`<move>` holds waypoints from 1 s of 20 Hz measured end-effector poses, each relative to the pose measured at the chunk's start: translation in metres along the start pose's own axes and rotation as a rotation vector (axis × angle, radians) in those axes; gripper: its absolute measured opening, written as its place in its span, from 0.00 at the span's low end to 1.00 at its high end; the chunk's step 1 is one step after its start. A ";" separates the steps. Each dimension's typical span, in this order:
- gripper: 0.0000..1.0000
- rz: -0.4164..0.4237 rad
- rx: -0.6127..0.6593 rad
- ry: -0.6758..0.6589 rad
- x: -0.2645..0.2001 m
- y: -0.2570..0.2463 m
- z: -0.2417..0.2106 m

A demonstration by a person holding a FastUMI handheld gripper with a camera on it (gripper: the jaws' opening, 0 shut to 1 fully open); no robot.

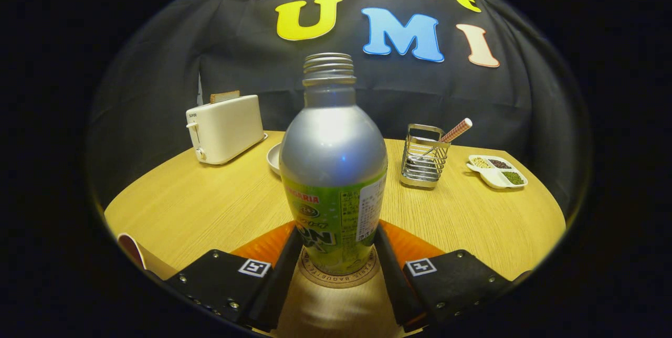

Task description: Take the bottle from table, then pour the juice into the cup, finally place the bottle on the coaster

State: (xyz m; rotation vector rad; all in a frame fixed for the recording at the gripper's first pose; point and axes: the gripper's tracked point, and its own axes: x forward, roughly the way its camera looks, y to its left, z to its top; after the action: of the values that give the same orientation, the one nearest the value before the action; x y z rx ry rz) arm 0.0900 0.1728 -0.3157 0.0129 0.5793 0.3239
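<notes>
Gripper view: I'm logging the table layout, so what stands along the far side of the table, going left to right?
Toaster → white dish, partly hidden behind the bottle → wire caddy with a striped straw → divided tray of beans. The gripper has its jaws on either side of the bottle, which stands upright on the coaster.

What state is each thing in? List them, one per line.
Bottle: upright, uncapped, standing on the coaster.
Gripper: fingers on either side of the bottle's base, touching it.
Toaster: a slice sticking up from its slot.
Wire holder: upright, striped stick leaning out.
Divided dish: compartments filled.
</notes>
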 end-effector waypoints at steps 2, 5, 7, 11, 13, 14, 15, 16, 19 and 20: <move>0.80 -0.007 -0.002 0.016 -0.001 -0.001 -0.003; 0.99 -0.008 0.000 0.030 -0.002 -0.003 -0.007; 0.99 -0.013 0.010 0.028 -0.005 -0.004 -0.004; 0.99 -0.027 0.022 -0.026 -0.031 -0.008 0.023; 0.99 -0.026 0.015 -0.066 -0.051 -0.008 0.043; 0.99 -0.029 0.011 -0.089 -0.061 -0.009 0.055; 0.98 -0.027 0.008 -0.109 -0.072 -0.008 0.065; 0.98 -0.025 0.008 -0.127 -0.083 -0.008 0.075; 0.98 -0.028 0.009 -0.171 -0.120 -0.007 0.103; 0.98 -0.029 0.012 -0.193 -0.134 -0.007 0.114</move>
State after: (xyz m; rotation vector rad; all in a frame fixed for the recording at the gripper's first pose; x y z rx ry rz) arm 0.0484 0.1343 -0.1490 0.0466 0.3900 0.2877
